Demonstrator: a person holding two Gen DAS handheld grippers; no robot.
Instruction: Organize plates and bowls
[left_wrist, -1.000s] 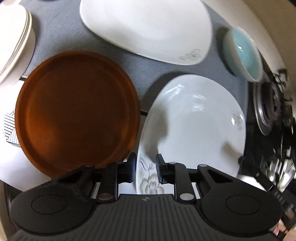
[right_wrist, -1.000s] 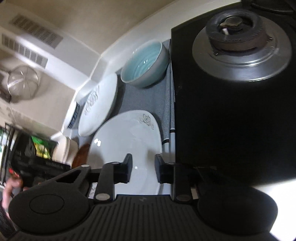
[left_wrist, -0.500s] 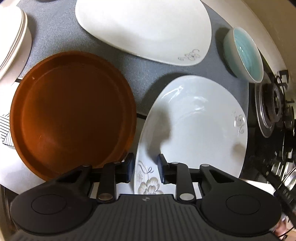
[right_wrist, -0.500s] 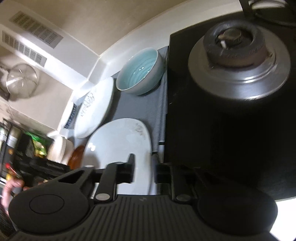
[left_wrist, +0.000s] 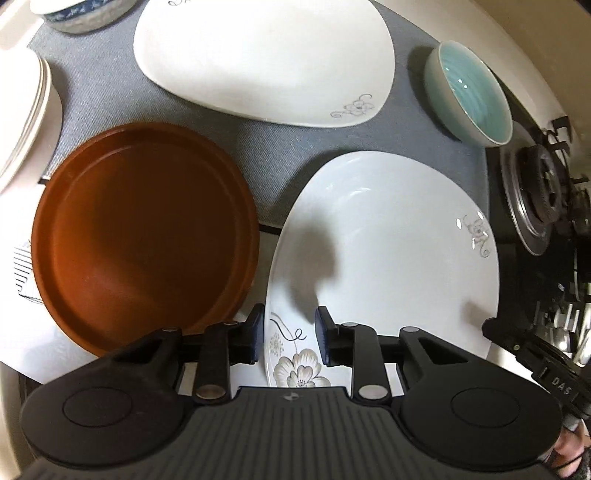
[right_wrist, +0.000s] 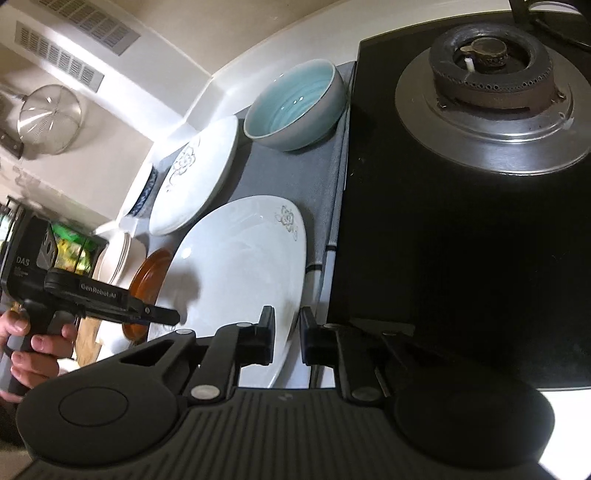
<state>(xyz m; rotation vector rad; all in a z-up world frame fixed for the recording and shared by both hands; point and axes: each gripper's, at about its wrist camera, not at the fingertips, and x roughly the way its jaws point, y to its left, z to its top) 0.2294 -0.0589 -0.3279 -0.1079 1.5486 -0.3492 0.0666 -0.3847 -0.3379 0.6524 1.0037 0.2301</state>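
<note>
Near white plate (left_wrist: 388, 236): glossy ceramic, rounded-triangular, lying half on the grey mat (left_wrist: 288, 140), half on the pale counter; long axis runs from the flowered near corner to the far right corner.
Left gripper (left_wrist: 290, 332): jaws narrowly parted, straddling the plate's near-left rim (contact cannot be told).
Right gripper (right_wrist: 287, 332): jaws closing, the plate's right rim between them; pads not seen pressing.
Far white plate (left_wrist: 266, 59): same shape, long axis left to right.
Brown plate (left_wrist: 144, 236): round, matte, left of the near plate.
Teal bowl (left_wrist: 469, 92): ribbed glaze, far right, beside the hob (right_wrist: 480, 221).
</note>
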